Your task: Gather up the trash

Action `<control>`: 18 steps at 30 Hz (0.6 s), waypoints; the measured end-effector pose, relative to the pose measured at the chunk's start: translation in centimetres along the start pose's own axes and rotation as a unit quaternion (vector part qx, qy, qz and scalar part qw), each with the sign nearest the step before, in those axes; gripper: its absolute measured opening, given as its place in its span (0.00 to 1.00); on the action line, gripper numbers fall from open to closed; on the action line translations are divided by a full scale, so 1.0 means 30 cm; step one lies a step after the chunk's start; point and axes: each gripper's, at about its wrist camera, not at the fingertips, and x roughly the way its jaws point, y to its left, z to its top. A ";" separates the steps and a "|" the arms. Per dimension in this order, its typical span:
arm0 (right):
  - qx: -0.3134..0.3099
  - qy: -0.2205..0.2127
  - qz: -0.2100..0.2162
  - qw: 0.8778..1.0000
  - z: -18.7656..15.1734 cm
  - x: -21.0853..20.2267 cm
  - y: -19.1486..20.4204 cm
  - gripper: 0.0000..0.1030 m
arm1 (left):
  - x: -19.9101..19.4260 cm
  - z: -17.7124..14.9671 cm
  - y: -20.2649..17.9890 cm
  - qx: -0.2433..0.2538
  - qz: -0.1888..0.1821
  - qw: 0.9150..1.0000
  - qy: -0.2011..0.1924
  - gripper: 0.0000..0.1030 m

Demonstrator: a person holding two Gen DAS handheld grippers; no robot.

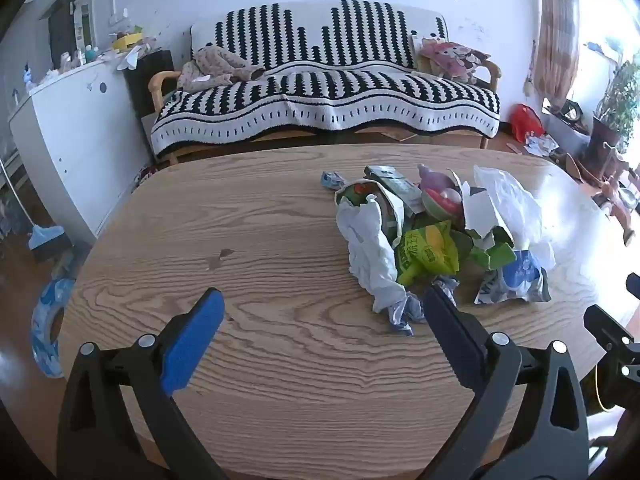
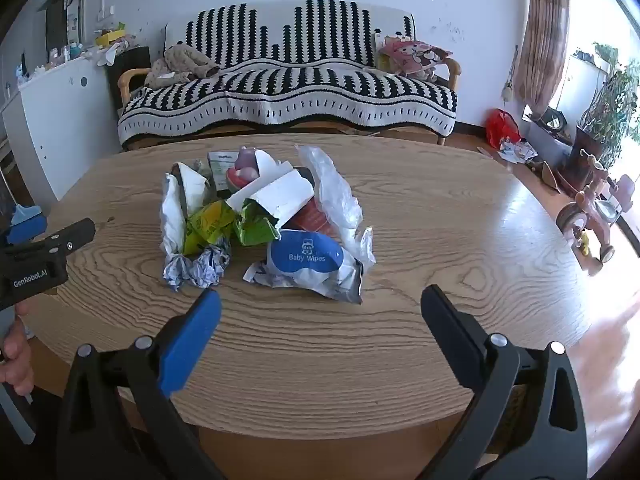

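A heap of trash lies on the oval wooden table (image 1: pixel 248 240) (image 2: pixel 460 216): a white crumpled paper (image 1: pixel 368 240), a green-yellow wrapper (image 1: pixel 430 252) (image 2: pixel 208 224), a baby wipes pack (image 1: pixel 516 280) (image 2: pixel 308 264), crumpled blue-white balls (image 1: pixel 404 312) (image 2: pixel 196 268), a clear plastic bag (image 1: pixel 508 196) (image 2: pixel 336 196) and torn cartons. My left gripper (image 1: pixel 320 312) hovers open over bare table, its right finger just beside the crumpled balls. In front of the wipes pack, my right gripper (image 2: pixel 320 312) stands open and holds nothing.
A sofa with a black-and-white striped cover (image 1: pixel 320 96) (image 2: pixel 288 88) stands behind the table. A white cabinet (image 1: pixel 68 128) is at the left. A red bag (image 2: pixel 502 126), potted plants and a tricycle (image 2: pixel 592 212) are on the floor at the right. A person's hand (image 2: pixel 16 356) holds the left gripper.
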 end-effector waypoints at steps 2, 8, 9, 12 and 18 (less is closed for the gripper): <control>-0.002 -0.001 -0.001 1.000 0.001 -0.001 0.000 0.94 | 0.001 0.000 -0.001 0.000 -0.001 1.000 -0.001 0.94; -0.001 0.001 0.000 1.000 -0.001 -0.001 0.001 0.94 | 0.001 0.000 -0.002 -0.001 0.000 1.000 -0.002 0.94; 0.000 0.000 0.001 1.000 -0.002 -0.001 0.000 0.94 | 0.005 0.000 -0.006 -0.001 0.001 1.000 -0.002 0.94; 0.000 0.000 0.001 1.000 -0.001 -0.002 0.001 0.94 | 0.011 -0.003 0.006 -0.002 0.000 1.000 -0.001 0.94; -0.001 0.000 0.001 1.000 0.001 -0.003 0.003 0.94 | 0.017 -0.008 0.008 -0.004 -0.002 1.000 0.000 0.94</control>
